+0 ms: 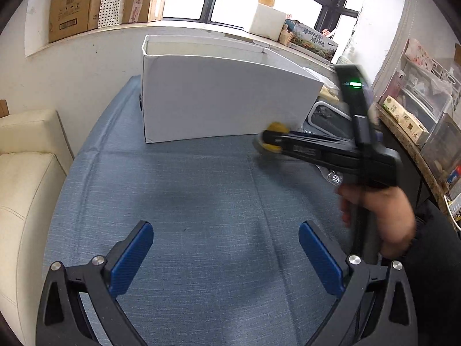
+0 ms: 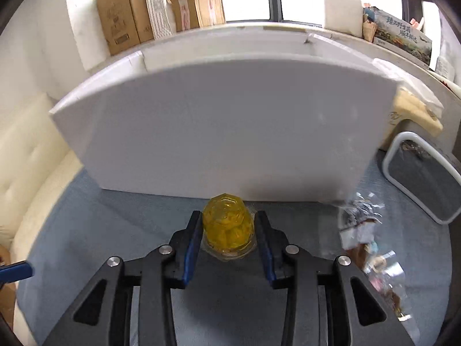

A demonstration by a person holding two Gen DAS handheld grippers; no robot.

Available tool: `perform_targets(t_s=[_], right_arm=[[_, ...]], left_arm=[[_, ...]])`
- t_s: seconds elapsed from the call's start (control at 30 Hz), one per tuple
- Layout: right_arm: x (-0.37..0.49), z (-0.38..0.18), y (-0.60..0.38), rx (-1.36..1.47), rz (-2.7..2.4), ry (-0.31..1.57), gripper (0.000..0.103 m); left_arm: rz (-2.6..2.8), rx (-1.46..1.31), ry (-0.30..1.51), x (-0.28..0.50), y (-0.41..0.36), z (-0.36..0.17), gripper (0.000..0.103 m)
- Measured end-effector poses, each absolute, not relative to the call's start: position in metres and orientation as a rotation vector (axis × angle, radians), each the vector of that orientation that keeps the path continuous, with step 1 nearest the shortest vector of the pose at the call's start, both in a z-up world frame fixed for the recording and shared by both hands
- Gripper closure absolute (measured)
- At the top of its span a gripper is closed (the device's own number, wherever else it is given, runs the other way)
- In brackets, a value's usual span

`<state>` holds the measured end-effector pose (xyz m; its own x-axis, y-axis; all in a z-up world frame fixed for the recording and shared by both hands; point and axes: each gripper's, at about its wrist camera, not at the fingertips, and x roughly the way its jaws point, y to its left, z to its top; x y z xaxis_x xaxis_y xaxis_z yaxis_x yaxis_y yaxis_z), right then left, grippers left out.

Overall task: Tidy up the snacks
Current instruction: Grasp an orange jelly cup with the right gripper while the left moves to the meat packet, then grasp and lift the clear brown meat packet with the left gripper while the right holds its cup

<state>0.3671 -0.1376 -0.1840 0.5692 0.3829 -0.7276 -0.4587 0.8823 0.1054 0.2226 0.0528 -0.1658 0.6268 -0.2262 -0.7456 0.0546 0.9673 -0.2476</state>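
A yellow jelly cup point(image 2: 227, 225) sits between the blue pads of my right gripper point(image 2: 229, 230), which is shut on it just above the blue tablecloth point(image 2: 115, 230). Right behind the cup stands a tall white open-topped box point(image 2: 224, 127). In the left wrist view the same gripper point(image 1: 272, 141) shows from the side, blurred, with the yellow cup point(image 1: 277, 128) at its tip near the box's point(image 1: 224, 101) lower right corner. A person's hand point(image 1: 383, 216) grips its handle. My left gripper point(image 1: 226, 227) hangs open over bare cloth with nothing between its fingers.
Several clear-wrapped snack packets point(image 2: 363, 230) lie to the right of the cup. A white-rimmed grey tray point(image 2: 423, 178) is at the far right. A cream sofa point(image 1: 26, 173) borders the table on the left. Cardboard boxes point(image 1: 75, 3) line the windowsill, and a cluttered shelf point(image 1: 415, 115) stands on the right.
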Motion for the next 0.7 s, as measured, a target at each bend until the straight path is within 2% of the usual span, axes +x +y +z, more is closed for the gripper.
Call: perform_targets(t_s=[0.23,0.53,0.7], right_arm=[[0.299,-0.143,-0.227,0.022,0.484,0.753,0.063],[0.206,-0.159,-0.316,0.042,0.387,0.774,0.063],[0.184,-0.166,-0.346,0.084,0.361,0.776,0.063]], left_arm=[[-0.176,-0.191,0.907,0.242,0.013,-0.166,0.0],[-0.145,-0.157,0.965,0.306,-0.097,-0.161,0.0],[-0.047,-0.098,0.991,0.346,-0.154,-0.17,0.0]])
